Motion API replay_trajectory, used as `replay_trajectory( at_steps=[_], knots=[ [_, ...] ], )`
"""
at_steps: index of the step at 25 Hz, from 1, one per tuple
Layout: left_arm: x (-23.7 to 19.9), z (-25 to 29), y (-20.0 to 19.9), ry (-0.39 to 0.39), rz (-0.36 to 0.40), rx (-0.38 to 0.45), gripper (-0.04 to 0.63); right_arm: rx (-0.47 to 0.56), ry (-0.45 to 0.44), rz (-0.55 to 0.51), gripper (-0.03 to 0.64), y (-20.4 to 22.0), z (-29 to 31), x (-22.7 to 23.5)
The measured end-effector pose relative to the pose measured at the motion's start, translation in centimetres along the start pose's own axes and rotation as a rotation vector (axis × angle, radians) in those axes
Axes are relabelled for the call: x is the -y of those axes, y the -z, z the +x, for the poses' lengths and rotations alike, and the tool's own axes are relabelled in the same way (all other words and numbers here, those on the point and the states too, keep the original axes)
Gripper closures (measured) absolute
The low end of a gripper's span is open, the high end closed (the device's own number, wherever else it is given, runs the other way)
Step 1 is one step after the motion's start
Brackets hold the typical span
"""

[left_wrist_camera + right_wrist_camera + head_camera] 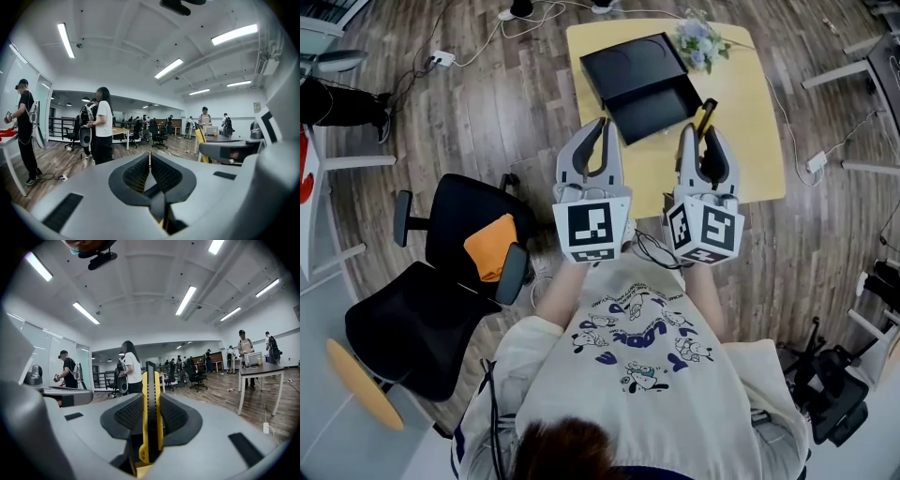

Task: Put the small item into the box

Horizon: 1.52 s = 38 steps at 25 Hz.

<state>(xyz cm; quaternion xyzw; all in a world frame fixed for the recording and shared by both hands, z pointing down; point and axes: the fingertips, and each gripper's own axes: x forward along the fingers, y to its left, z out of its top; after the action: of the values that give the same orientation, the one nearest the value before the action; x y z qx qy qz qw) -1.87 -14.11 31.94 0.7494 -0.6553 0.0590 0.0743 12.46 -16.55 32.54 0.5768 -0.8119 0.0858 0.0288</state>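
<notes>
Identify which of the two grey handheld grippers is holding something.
The right gripper: its jaws clamp a yellow-and-black utility knife, while the left gripper has its jaws shut on nothing.

Matt box (642, 84), plastic cutter (150, 408), wooden table (745, 112)

black flat open box (642, 82) on yellow wooden counter (750, 131) | pale flower bunch (701, 42) just right of box | orange cushion (487, 248) on black office chair (455, 211), left of counter

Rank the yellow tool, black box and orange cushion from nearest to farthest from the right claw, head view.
1. Yellow tool: held in the right claw.
2. Black box: on the table ahead.
3. Orange cushion: chair, far left.
</notes>
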Motion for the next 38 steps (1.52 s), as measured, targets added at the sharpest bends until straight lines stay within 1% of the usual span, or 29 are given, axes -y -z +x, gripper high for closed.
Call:
replay_trajectory(
  at_steps=[7,16,23,26,30,35,38],
  knots=[
    [-1.2,4.5,1.2,0.036,-0.012,-0.053,0.571,-0.054,-0.005,-0.024,0.491,1.2,4.5,0.3],
    [-2.9,8.8,4.6,0.058,-0.044,-0.144,0.571,-0.150,-0.050,-0.137,0.491,4.4,9.6,0.8],
    [-3.0,10.6,7.1,0.070,-0.074,-0.204,0.572,-0.220,-0.121,-0.249,0.491,7.4,12.2,1.0],
    [-3.1,11.1,7.9,0.073,-0.079,-0.224,0.571,-0.251,-0.172,-0.327,0.491,8.5,13.1,0.9],
    [-3.4,11.7,8.9,0.072,-0.083,-0.243,0.571,-0.288,-0.265,-0.430,0.491,10.0,14.3,0.6],
    [-3.7,12.0,10.2,0.066,-0.095,-0.269,0.571,-0.333,-0.429,-0.626,0.491,12.4,14.8,0.1],
    [-3.8,12.0,11.0,0.060,-0.102,-0.285,0.571,-0.367,-0.527,-0.716,0.491,14.0,14.7,-0.2]
  ],
)
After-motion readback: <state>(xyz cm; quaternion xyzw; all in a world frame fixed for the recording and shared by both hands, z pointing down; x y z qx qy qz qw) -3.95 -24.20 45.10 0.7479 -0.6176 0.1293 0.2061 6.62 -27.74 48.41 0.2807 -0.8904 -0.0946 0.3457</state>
